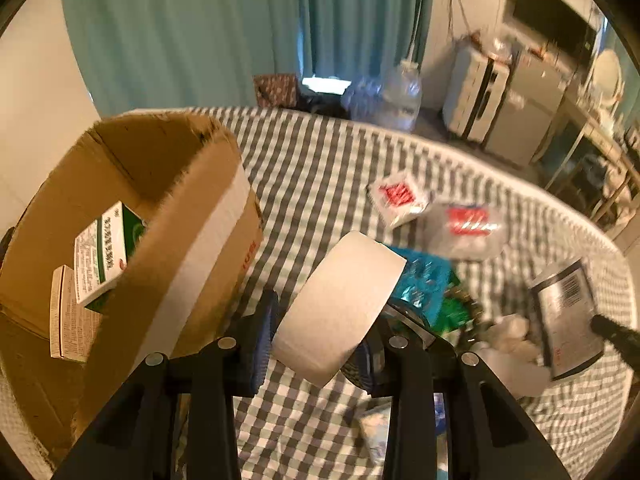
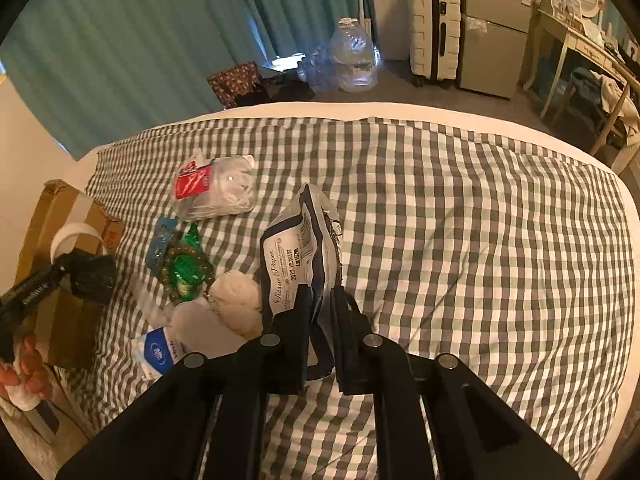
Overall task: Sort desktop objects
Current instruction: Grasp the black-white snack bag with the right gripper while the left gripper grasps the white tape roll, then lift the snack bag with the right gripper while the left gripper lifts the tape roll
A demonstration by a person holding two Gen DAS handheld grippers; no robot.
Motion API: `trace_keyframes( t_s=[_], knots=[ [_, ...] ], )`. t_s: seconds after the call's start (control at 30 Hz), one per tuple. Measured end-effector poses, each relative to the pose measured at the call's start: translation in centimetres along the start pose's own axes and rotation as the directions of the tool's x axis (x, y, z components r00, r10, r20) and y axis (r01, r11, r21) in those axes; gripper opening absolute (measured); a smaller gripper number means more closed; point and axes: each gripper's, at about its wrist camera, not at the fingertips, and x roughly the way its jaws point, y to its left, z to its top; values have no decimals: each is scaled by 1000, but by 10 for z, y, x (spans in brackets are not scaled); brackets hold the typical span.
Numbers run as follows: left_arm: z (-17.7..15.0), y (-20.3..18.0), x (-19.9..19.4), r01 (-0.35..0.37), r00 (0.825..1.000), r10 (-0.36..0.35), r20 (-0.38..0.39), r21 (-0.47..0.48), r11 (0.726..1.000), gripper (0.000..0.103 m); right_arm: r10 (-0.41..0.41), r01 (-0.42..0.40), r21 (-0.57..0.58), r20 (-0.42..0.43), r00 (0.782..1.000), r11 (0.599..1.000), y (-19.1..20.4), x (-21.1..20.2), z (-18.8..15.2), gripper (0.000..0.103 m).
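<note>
A checked bed point(image 2: 460, 208) carries a cardboard box point(image 1: 192, 216) at its left edge, clear bags point(image 2: 216, 188), green beads point(image 2: 184, 268) and white packets point(image 2: 160, 350)

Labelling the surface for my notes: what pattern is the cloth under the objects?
A grey-and-white check on the cloth, clearest in the right wrist view.

bg: teal curtain point(image 2: 132, 40) | suitcase point(image 2: 434, 36) | water jug point(image 2: 354, 60) | mini fridge point(image 2: 494, 32)
</note>
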Motion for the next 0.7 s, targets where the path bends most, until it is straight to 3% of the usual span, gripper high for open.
trace_keyframes(
  t_s=[0.07, 0.13, 0.2, 0.37, 0.5, 0.53, 0.6, 0.63, 0.67, 0.7],
  knots=[
    [2, 1, -12, 48, 998, -47, 35, -8, 999, 36, 36, -37, 15, 21, 999, 999, 3, -8, -2, 10],
    [3, 4, -24, 124, 991, -122, 62, -21, 992, 37, 154, -158, 64, 54, 987, 985, 1, -19, -3, 9],
    [3, 6, -35, 202, 976, -199, 89, -31, 979, 41, 216, -222, 88, 72, 974, 971, 1, -26, -3, 7],
    [1, 1, -50, 181, 975, -183, 123, 26, 983, 46, 138, -140, 38, 47, 989, 989, 14, -27, -8, 7],
    [-3, -8, -32, 117, 991, -121, 60, 64, 991, 46, 79, -80, 28, 26, 997, 996, 20, -19, -11, 8],
    [-5, -9, -24, 101, 994, -103, 34, 68, 993, 47, 70, -70, 26, 21, 997, 997, 21, -18, -11, 12],
    [-12, -9, -16, 76, 997, -75, -10, 70, 995, 55, 35, -35, 13, 14, 999, 999, 24, -16, -10, 44],
    [-18, -7, -13, 72, 997, -71, -29, 68, 995, 62, 17, -17, 4, 21, 1000, 1000, 23, -17, -11, 53],
    [-19, -8, -7, 75, 996, -72, -49, 64, 995, 64, -11, 12, -7, 36, 999, 1000, 24, -17, -9, 69],
    [-19, -8, -4, 76, 996, -72, -61, 67, 995, 69, -30, 31, -15, 51, 998, 999, 23, -18, -7, 74]
  ],
)
